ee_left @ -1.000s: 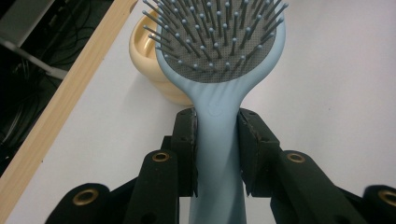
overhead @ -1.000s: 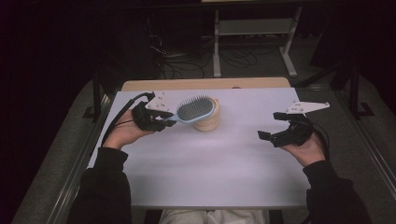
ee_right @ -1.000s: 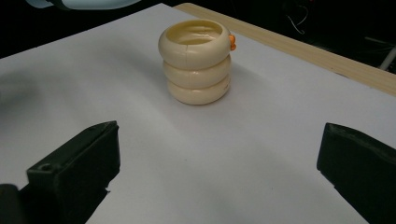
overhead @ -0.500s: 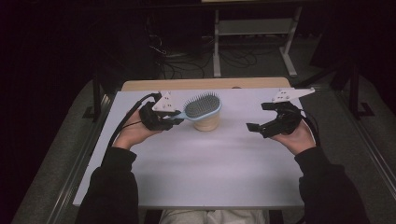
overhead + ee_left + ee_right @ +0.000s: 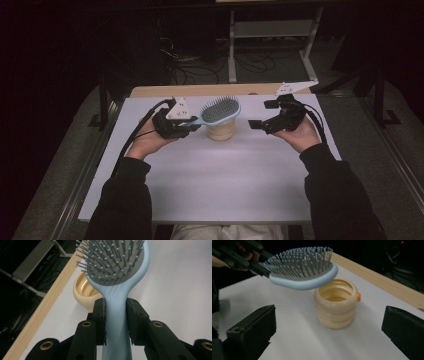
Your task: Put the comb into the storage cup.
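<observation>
Left gripper (image 5: 192, 128) fingers clamp the hairbrush (image 5: 219, 110) handle, holding it over the cup (image 5: 221, 131); right gripper (image 5: 260, 115) fingers gape beside the cup, likely to steady it.

Count: one blue hairbrush (image 5: 218, 111), one cream ribbed cup (image 5: 221, 131) near the tabletop's (image 5: 210, 185) far edge, two handheld grippers, left (image 5: 192, 126) and right (image 5: 256, 115)

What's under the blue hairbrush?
A ribbed, cream-coloured cup stands under the hairbrush, which the left gripper holds above it without touching. The cup's open top shows; its bottom inside is too shadowed to tell.
</observation>
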A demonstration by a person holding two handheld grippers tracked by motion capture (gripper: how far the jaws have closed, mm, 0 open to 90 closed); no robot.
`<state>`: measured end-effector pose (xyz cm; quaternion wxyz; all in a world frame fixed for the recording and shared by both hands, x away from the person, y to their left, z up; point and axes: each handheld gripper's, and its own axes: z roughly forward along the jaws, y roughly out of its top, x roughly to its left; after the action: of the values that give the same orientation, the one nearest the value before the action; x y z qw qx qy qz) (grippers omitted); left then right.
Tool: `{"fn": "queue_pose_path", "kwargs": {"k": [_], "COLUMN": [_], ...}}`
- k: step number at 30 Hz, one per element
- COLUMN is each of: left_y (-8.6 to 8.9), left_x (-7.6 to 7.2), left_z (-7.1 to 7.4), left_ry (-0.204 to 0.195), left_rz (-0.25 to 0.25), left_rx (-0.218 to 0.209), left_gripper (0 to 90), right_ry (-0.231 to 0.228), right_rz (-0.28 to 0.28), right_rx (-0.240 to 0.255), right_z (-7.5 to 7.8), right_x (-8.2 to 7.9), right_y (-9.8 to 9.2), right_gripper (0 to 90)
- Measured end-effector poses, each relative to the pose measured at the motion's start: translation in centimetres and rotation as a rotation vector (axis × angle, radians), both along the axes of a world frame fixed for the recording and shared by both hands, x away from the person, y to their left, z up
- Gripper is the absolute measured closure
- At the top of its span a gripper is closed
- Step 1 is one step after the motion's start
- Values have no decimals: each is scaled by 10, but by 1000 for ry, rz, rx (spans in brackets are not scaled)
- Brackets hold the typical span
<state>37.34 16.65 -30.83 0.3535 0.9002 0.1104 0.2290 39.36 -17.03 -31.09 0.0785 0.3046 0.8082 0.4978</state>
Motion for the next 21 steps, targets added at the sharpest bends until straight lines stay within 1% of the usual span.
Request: {"fn": "queue_pose_path", "kwargs": {"k": [1,2,3,4,5,6,7,8,9,11,12,14,16,18,19,20,21], "left_y": [-1,-3,-4,-6,-9,-10,-12,-13,-13,-14,-13,-13,-12,-12,-13,-15,-16], "left_x": [0,0,0,-1,-2,-2,-3,-4,-5,-6,-7,-7,-7,-7,-7,-8,-8], "left_z": [-1,-1,-2,-3,-3,-3,-4,-4,-4,-4,-4,-4,-3,-3,-2,-3,-3], "left_ry": [-4,-4,-10,-11,-19,-23,-29,-35,-34,-47,-48,-61,-70,-82,-83,-96,-100], "left_rz": [1,0,-6,-7,-10,-13,-18,-19,-21,-17,-15,-9,0,5,3,0,-1], "left_rx": [-3,-1,2,3,8,12,21,25,27,39,43,60,67,56,46,39,42], "left_gripper": [708,709,709,709,710,710,710,710,710,710,711,711,711,711,711,711,711], "right_ry": [34,98,147,186,229,303,303,349,378,410,431,445,455,466,479,493,511], "right_rz": [6,12,20,21,28,22,22,10,10,0,3,-3,-11,-17,-13,-10,0], "right_rx": [24,61,103,148,208,329,329,375,393,408,423,433,436,444,457,467,490], "right_z": [-1,-4,-7,-10,-14,-21,-21,-25,-28,-32,-34,-35,-34,-33,-33,-33,-33], "right_x": [3,9,14,19,23,32,32,36,39,42,43,43,43,42,42,43,44], "right_y": [2,5,8,12,16,24,24,30,34,40,41,41,39,35,34,34,34], "right_gripper": [0,0,0,0,0,0,0,0,13,57,87,134,145,182,199,221,253]}}
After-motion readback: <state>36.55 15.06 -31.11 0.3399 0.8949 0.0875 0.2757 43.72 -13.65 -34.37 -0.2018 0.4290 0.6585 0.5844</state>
